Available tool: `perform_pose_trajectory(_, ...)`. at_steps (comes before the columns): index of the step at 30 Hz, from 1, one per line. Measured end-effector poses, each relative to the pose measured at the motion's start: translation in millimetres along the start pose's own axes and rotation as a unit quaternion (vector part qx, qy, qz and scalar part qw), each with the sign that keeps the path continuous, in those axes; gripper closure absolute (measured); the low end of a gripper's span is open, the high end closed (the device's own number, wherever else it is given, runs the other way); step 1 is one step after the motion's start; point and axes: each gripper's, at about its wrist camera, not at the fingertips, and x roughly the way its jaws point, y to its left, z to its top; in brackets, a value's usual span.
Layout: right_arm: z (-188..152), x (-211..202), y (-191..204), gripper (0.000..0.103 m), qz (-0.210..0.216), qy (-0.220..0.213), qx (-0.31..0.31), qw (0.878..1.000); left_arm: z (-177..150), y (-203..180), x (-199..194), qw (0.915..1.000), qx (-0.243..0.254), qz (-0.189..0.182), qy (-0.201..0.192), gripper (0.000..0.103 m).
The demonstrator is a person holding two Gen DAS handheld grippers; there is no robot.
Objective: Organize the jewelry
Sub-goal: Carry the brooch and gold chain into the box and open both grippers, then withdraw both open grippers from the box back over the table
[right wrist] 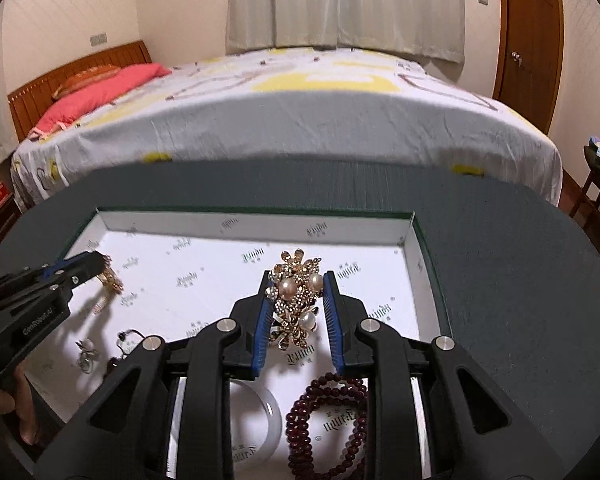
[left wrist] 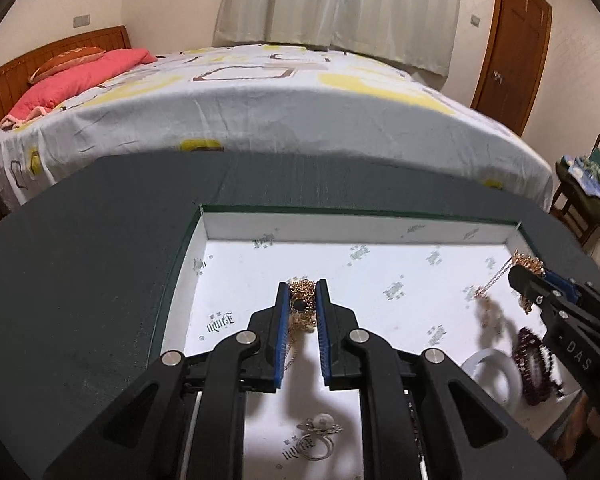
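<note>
Over white tray (right wrist: 260, 224) on dark table (right wrist: 500, 280): right gripper (right wrist: 296, 304) clamped on pearl brooch (right wrist: 296, 296), left gripper (left wrist: 302, 304) pinched narrow on gold chain (left wrist: 302, 300) with loose tail hanging; likely snagging or tangling on lowering, slipping if tilted.

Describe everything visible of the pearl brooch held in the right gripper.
The pearl brooch is a gold-coloured cluster of flower shapes set with small sparkling stones and three round pearls. It looks like metal. The right gripper pinches it between blue-padded fingers, upright. It hangs above the white printed floor of the box, with a dark red bead bracelet lying nearer the camera.
</note>
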Motion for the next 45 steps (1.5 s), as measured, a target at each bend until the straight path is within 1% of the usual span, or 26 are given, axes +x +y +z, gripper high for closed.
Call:
perform_pose_trajectory(6, -2, 11, -2, 0.079, -0.009, 0.025, 0.001, 1.0, -3, -5, 2, 0.9997, 0.019, 0.009, 0.01, 0.088)
perform_pose_trajectory(7, -2, 11, -2, 0.077, -0.01, 0.026, 0.001, 1.0, -3, -5, 3, 0.9997, 0.021, 0.01, 0.011, 0.085)
perform_pose_trajectory(8, -1, 10, -1, 0.072, -0.011, 0.024, 0.0, 1.0, -3, -6, 4, 0.9996, 0.023, 0.013, 0.012, 0.075)
perform_pose_trajectory(9, -1, 9, 0, 0.069, -0.015, 0.022, -0.003, 1.0, -3, -7, 5, 0.9995, 0.024, 0.015, 0.012, 0.068)
perform_pose_trajectory(10, 0, 9, 0, 0.061, -0.014, 0.022, -0.004, 1.0, -3, -8, 5, 0.9995, 0.025, 0.017, 0.012, 0.059)
perform_pose_trajectory(13, 0, 7, 1, 0.059, -0.015, 0.018, -0.006, 1.0, -2, -8, 3, 0.9996, 0.025, 0.015, 0.006, 0.056)
perform_pose_trajectory(14, 0, 6, 0, 0.059, -0.015, 0.015, -0.005, 1.0, -3, -7, 2, 0.9996, 0.024, 0.012, 0.006, 0.052)
perform_pose_trajectory(15, -1, 2, -1, 0.059, -0.014, 0.009, -0.001, 1.0, -3, -6, 0, 0.9997, 0.021, 0.01, 0.002, 0.05)
perform_pose_trajectory(18, -3, -12, -1, 0.058, -0.009, -0.009, 0.006, 1.0, -3, -2, -12, 0.9997, 0.009, 0.002, -0.024, 0.048)
perform_pose_trajectory(19, -4, -19, -1, 0.058, -0.009, -0.017, 0.006, 1.0, -3, 0, -20, 0.9995, 0.003, 0.0, -0.033, 0.046)
perform_pose_trajectory(22, -10, -43, -1, 0.057, -0.001, -0.039, 0.014, 0.999, -9, 2, -42, 0.9983, -0.012, -0.006, -0.057, 0.044)
perform_pose_trajectory(24, -18, -60, 0, 0.057, 0.0, -0.05, 0.016, 0.999, -14, 3, -53, 0.9976, -0.02, -0.005, -0.066, 0.043)
perform_pose_trajectory(31, -52, -110, 4, 0.057, 0.004, -0.066, 0.022, 0.998, -46, 4, -103, 0.9952, -0.036, 0.002, -0.091, 0.042)
perform_pose_trajectory(37, -80, -142, 10, 0.057, 0.002, -0.081, 0.015, 0.997, -65, 5, -134, 0.9934, -0.035, 0.016, -0.108, 0.042)
perform_pose_trajectory(40, -95, -146, 13, 0.057, 0.002, -0.071, 0.01, 0.997, -79, 5, -148, 0.9927, -0.032, 0.023, -0.114, 0.042)
perform_pose_trajectory(45, -116, -137, 19, 0.059, 0.006, -0.035, 0.011, 0.999, -101, 6, -155, 0.9944, -0.026, 0.031, -0.098, 0.042)
